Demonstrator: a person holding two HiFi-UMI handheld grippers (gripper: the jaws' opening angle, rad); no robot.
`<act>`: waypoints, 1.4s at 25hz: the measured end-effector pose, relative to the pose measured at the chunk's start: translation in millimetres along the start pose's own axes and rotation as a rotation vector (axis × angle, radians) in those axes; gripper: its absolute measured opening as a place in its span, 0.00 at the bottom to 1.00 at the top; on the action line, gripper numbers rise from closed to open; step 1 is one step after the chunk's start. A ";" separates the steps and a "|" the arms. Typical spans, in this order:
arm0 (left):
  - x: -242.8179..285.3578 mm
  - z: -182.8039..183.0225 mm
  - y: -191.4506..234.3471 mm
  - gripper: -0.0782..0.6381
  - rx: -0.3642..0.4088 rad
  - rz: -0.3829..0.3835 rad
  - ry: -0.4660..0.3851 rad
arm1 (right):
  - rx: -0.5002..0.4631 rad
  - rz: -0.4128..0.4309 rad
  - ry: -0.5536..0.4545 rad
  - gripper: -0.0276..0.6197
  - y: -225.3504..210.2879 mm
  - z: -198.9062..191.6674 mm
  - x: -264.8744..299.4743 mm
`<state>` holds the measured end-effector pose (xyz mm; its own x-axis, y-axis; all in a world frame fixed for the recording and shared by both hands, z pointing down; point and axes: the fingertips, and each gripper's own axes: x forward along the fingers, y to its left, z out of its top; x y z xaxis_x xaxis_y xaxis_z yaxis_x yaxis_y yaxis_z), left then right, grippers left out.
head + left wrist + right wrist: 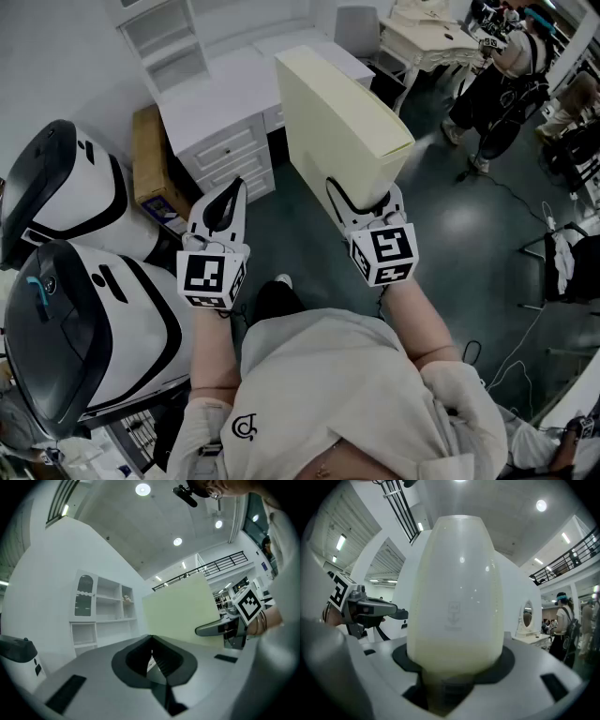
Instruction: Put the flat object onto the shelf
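Right tongs point(364, 199) are clamped on the near end of a flat cream box point(333, 112), which sticks out ahead of them. Left tongs point(228, 195), just to their left, are pinched together and empty.

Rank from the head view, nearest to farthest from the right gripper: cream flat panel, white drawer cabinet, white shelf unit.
1. Cream flat panel, held in the right gripper.
2. White drawer cabinet, ahead-left.
3. White shelf unit, behind the cabinet.
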<state>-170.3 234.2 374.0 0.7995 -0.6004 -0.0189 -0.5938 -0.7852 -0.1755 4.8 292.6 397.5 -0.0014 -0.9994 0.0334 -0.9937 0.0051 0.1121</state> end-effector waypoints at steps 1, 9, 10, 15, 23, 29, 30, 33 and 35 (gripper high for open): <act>0.0 -0.6 0.4 0.13 -0.001 0.001 0.000 | 0.000 0.000 -0.001 0.46 0.1 -0.3 0.3; 4.1 -4.3 3.8 0.13 -0.008 0.007 0.007 | 0.009 0.008 0.003 0.46 -1.2 -2.6 4.6; 4.8 -4.7 4.2 0.13 -0.009 0.008 0.007 | 0.009 0.011 0.003 0.46 -0.8 -2.9 5.1; 8.9 -7.3 3.1 0.13 -0.014 0.002 0.012 | 0.019 0.026 -0.001 0.46 0.4 -3.8 5.8; 21.2 -22.0 2.8 0.13 -0.006 -0.012 0.039 | 0.033 0.016 0.021 0.46 -18.0 -18.4 22.5; 49.4 -23.6 30.4 0.13 0.009 0.008 0.031 | 0.040 0.035 0.017 0.46 -30.9 -17.9 63.1; 58.2 -23.0 38.2 0.13 0.013 0.012 0.027 | 0.031 0.038 0.011 0.46 -33.3 -16.0 74.5; 88.8 -26.5 62.0 0.13 0.015 0.017 0.021 | 0.021 0.037 -0.003 0.46 -43.4 -12.4 111.4; 111.4 -29.9 81.4 0.13 0.012 0.018 0.020 | 0.028 0.040 -0.001 0.46 -50.4 -11.5 140.5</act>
<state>-132.2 98.9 387.0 0.7865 -0.6176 -0.0030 -0.6071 -0.7721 -0.1876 55.9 152.3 407.9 -0.0409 -0.9985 0.0358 -0.9956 0.0437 0.0826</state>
